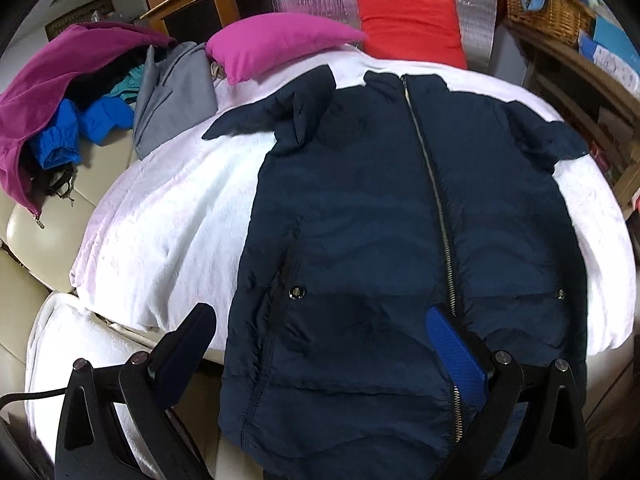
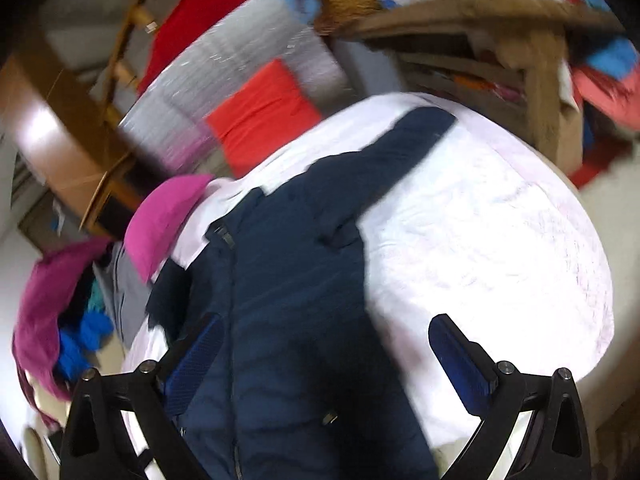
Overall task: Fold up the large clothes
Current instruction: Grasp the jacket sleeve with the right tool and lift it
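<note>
A dark navy puffer jacket (image 1: 380, 216) lies flat and zipped, front up, on a white blanket (image 1: 168, 232), collar at the far end and both sleeves spread out. My left gripper (image 1: 320, 316) hangs open over the jacket's hem, one finger off its left edge and the other near the zip. In the blurred, tilted right wrist view the same jacket (image 2: 296, 280) runs from the near edge toward the far right. My right gripper (image 2: 324, 340) is open above its lower part, with nothing between the fingers. One sleeve (image 2: 400, 140) stretches across the white blanket (image 2: 480, 240).
A magenta cushion (image 1: 276, 46) and a red cushion (image 1: 412, 28) lie beyond the collar. A heap of purple, blue and grey clothes (image 1: 80, 112) sits at the far left on a cream sofa (image 1: 24, 292). A wicker basket (image 1: 548, 0) and wooden shelves (image 1: 580, 92) stand on the right.
</note>
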A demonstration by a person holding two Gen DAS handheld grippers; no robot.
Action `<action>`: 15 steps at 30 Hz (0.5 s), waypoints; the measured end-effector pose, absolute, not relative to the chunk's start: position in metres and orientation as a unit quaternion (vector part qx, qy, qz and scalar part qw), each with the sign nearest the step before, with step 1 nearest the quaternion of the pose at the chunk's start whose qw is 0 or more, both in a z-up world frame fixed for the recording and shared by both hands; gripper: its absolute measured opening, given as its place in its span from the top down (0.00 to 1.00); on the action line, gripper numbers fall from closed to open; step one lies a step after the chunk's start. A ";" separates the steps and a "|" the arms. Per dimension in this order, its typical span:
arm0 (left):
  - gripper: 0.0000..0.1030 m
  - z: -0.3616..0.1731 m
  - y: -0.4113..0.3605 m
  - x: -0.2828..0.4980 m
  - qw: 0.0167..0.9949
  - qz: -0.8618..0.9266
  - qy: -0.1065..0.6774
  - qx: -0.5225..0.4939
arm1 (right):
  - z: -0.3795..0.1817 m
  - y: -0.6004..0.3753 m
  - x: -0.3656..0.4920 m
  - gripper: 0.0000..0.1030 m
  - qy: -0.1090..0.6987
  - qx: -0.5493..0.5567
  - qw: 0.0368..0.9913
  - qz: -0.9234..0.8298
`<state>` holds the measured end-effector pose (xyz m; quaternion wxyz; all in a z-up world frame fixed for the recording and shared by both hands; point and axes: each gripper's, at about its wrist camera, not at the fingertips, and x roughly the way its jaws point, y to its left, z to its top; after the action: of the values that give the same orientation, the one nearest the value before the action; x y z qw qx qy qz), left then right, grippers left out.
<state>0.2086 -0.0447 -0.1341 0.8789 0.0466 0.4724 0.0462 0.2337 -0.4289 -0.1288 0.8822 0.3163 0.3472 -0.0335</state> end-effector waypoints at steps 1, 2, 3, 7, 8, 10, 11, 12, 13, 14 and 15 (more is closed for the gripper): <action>0.00 -0.135 -0.044 0.211 0.878 0.047 0.473 0.048 | -0.134 -0.438 0.239 0.00 0.346 0.329 0.878 -0.022; 0.00 -0.136 -0.045 0.212 0.878 0.048 0.474 0.050 | -0.143 -0.454 0.249 0.00 0.341 0.362 0.868 0.001; 0.00 -0.137 -0.046 0.214 0.878 0.049 0.474 0.053 | -0.152 -0.469 0.259 0.00 0.339 0.396 0.853 0.004; 0.00 -0.141 -0.048 0.219 0.876 0.052 0.476 0.063 | -0.179 -0.511 0.298 0.00 0.323 0.469 0.822 0.010; 0.00 -0.143 -0.049 0.221 0.875 0.052 0.478 0.065 | -0.185 -0.518 0.308 0.00 0.318 0.482 0.816 0.011; 0.00 -0.147 -0.052 0.225 0.870 0.051 0.485 0.070 | -0.196 -0.528 0.326 0.00 0.313 0.500 0.807 0.011; 0.00 -0.150 -0.053 0.226 0.868 0.049 0.488 0.071 | -0.205 -0.535 0.340 0.00 0.313 0.511 0.800 0.007; 0.00 -0.152 -0.055 0.227 0.866 0.048 0.492 0.073 | -0.211 -0.541 0.350 0.00 0.313 0.521 0.794 0.004; 0.00 -0.153 -0.055 0.229 0.865 0.048 0.494 0.074 | -0.216 -0.545 0.357 0.00 0.311 0.532 0.788 0.004; 0.00 -0.155 -0.056 0.231 0.864 0.047 0.495 0.077 | -0.223 -0.549 0.367 0.00 0.307 0.547 0.778 0.004; 0.00 -0.156 -0.057 0.232 0.863 0.047 0.497 0.079 | -0.229 -0.553 0.375 0.00 0.303 0.557 0.773 0.006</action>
<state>0.2324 -0.0570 -0.1558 0.8632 0.0787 0.4965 0.0471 0.3746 -0.5529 -0.2293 0.7734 0.5567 0.3033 0.0057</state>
